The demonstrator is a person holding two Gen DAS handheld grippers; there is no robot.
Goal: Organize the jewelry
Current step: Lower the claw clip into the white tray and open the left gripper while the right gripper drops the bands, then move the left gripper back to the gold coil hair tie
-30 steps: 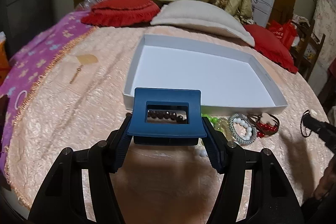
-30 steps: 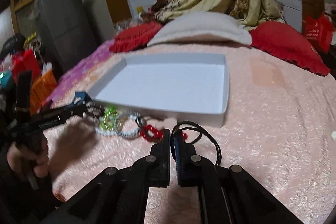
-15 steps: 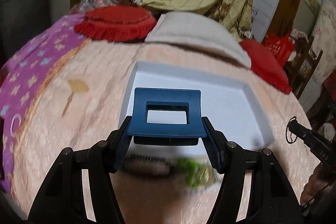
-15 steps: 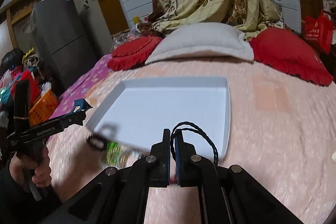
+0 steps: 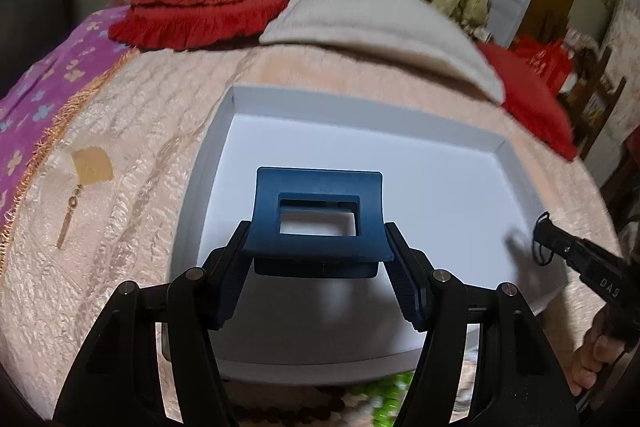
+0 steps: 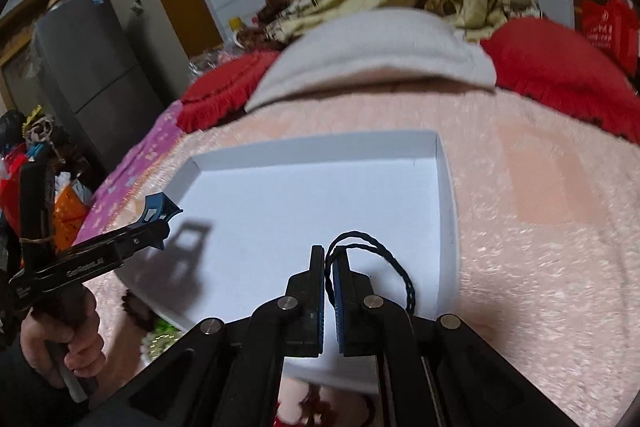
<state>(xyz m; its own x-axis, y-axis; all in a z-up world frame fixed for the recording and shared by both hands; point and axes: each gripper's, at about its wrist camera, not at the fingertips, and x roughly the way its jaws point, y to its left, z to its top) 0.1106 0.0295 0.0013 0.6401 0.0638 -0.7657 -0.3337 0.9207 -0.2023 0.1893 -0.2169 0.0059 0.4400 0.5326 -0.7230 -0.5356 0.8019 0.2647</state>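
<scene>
covering the bed (image 6: 540,267), peach blanket under white tray (image 5: 400,163).

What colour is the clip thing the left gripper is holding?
The hair claw clip is dark blue, clearest in the left wrist view, over the white tray.

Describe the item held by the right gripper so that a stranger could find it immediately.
Find the white tray on the pink bedspread. Over its near right part, the right gripper pinches a thin black twisted cord loop. Unlike the beaded bracelets below the tray, it carries no beads.
</scene>
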